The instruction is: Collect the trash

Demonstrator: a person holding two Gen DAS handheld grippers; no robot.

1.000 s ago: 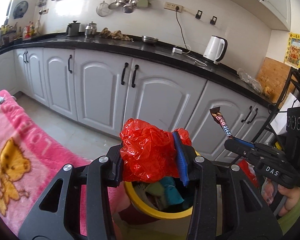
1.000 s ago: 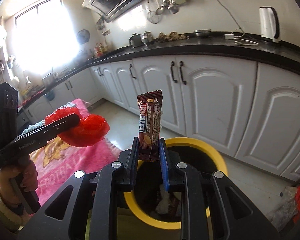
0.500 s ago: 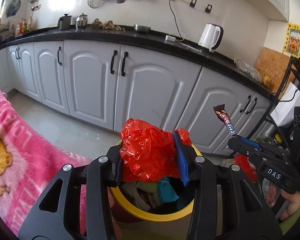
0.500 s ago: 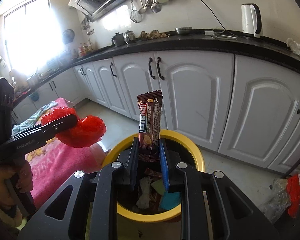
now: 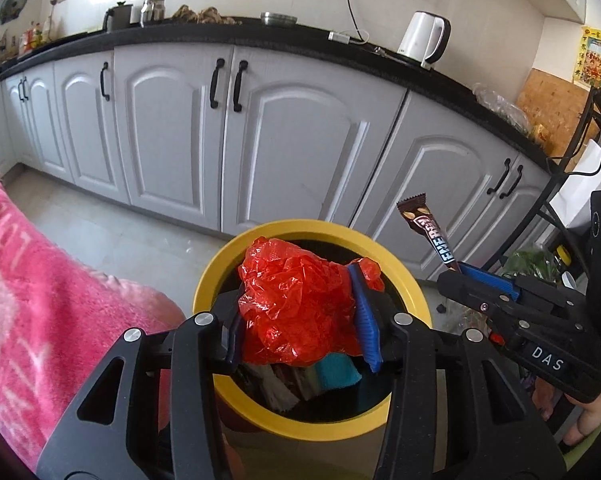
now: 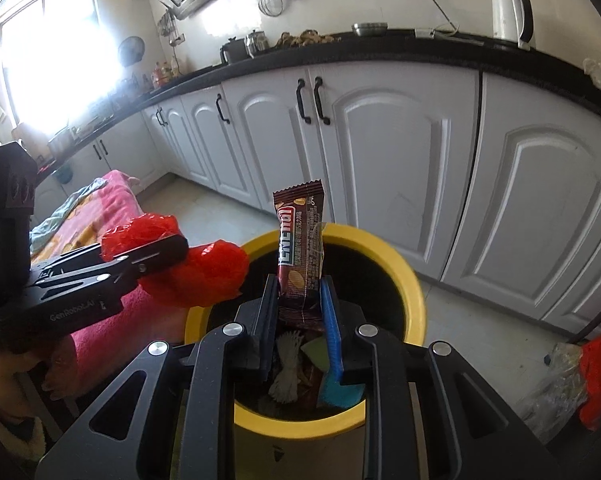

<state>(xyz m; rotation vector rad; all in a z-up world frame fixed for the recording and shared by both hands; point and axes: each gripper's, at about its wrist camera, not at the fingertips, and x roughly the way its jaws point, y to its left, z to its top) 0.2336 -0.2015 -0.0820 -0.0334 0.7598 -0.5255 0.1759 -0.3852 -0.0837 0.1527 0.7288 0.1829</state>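
My left gripper (image 5: 300,320) is shut on a crumpled red plastic bag (image 5: 296,304) and holds it over the open mouth of a yellow-rimmed trash bin (image 5: 220,264). My right gripper (image 6: 300,300) is shut on a brown snack bar wrapper (image 6: 300,240), held upright above the same bin (image 6: 412,280). The bin holds several pieces of trash, among them a blue item (image 6: 336,392) and a white twisted piece (image 6: 286,368). The right gripper and wrapper (image 5: 428,232) show at the right of the left wrist view; the left gripper and bag (image 6: 196,268) show at the left of the right wrist view.
White kitchen cabinets (image 5: 292,148) under a black counter run behind the bin, with a white kettle (image 5: 420,40) on the counter. A pink blanket (image 5: 32,292) lies to the left of the bin. Plastic bags (image 6: 580,384) lie on the floor at right.
Both grippers have moved forward and tilted down over the bin, so its whole yellow rim and contents now show. Both still hold their trash.
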